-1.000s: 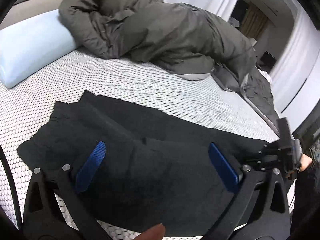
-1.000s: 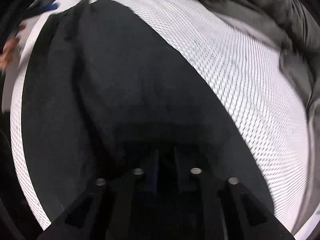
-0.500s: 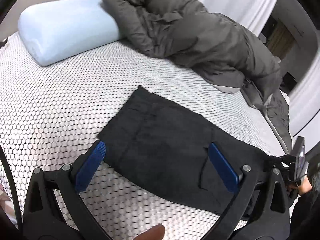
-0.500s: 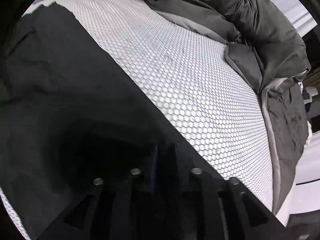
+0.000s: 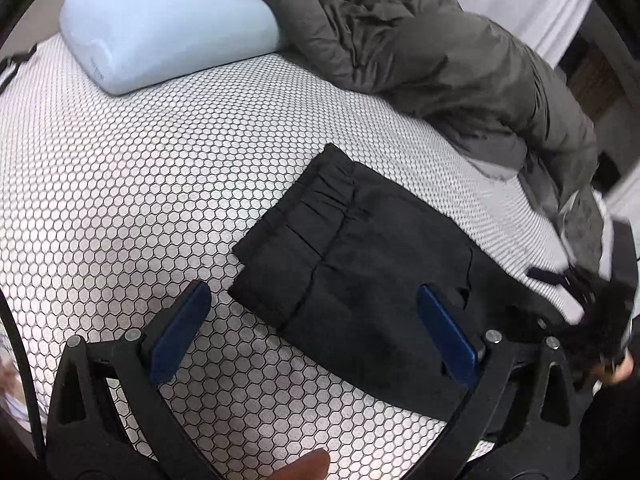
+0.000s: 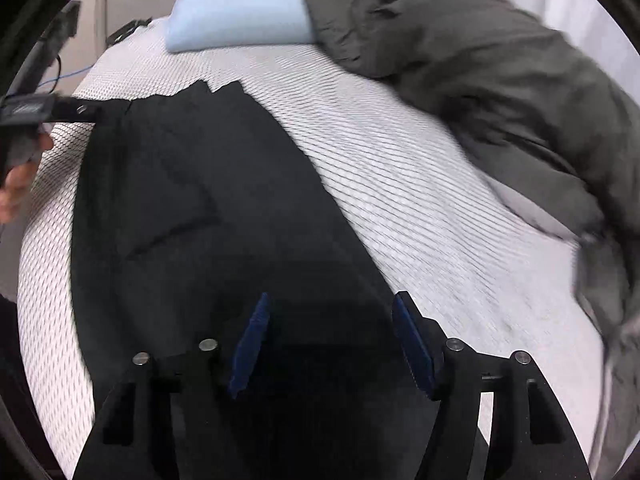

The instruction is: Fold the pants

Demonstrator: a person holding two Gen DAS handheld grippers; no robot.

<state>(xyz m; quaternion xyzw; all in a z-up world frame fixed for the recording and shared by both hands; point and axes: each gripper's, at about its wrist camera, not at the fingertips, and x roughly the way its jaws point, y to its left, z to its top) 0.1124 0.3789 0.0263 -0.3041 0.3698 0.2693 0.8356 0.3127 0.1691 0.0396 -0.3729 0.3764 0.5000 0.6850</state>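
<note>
Black pants (image 5: 360,276) lie folded lengthwise on the white honeycomb-patterned mattress (image 5: 160,168), the gathered waistband toward the pillow. My left gripper (image 5: 316,320) is wide open and empty, held above the waistband end. In the right wrist view the pants (image 6: 192,208) stretch away from me. My right gripper (image 6: 328,328) is open and empty just above the leg end. The right gripper also shows at the right edge of the left wrist view (image 5: 592,300), blurred.
A light blue pillow (image 5: 168,24) lies at the head of the bed. A bunched grey duvet (image 5: 432,52) runs along the far side. The mattress edge is close on the near side. Cables (image 6: 68,76) lie beyond the bed's left corner.
My right gripper has opened and let go of the pant legs. My left gripper has risen and pulled back. The pants now lie flat.
</note>
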